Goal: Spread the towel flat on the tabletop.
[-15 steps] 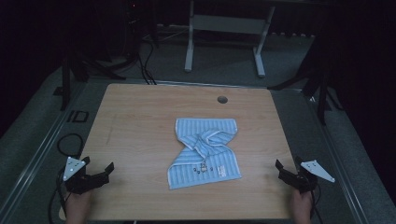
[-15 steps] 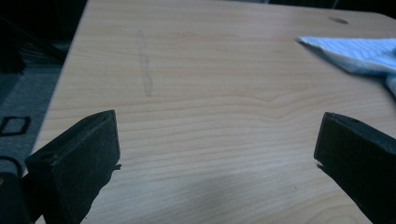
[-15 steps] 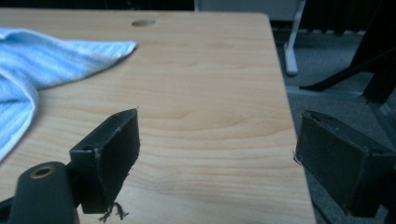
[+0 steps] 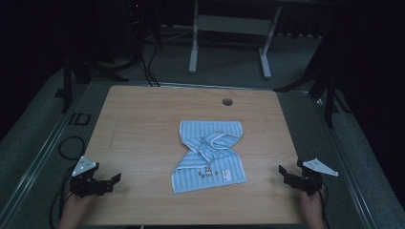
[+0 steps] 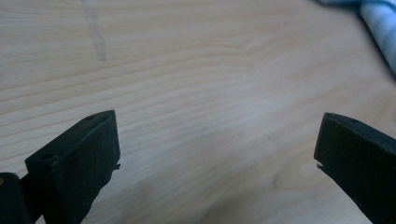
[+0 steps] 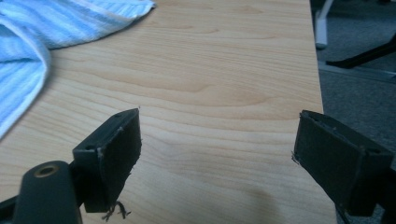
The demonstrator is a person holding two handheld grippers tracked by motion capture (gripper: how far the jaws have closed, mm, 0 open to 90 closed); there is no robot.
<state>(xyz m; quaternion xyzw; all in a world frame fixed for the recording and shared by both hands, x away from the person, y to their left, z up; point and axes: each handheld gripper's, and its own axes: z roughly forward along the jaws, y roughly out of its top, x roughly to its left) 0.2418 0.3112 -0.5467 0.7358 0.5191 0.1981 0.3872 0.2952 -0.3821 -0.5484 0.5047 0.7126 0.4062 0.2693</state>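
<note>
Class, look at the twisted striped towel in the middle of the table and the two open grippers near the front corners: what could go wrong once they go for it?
1. The towel is twisted at its waist, so jaws closing there would likely pinch several layers and tighten the tangle.
2. Both the left gripper and the right gripper sit well apart from it; a one-sided pull may drag the cloth across the table rather than spread it.

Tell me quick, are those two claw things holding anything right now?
Left gripper: open, holding nothing, over bare table.
Right gripper: open, holding nothing, apart from the striped cloth.
</note>
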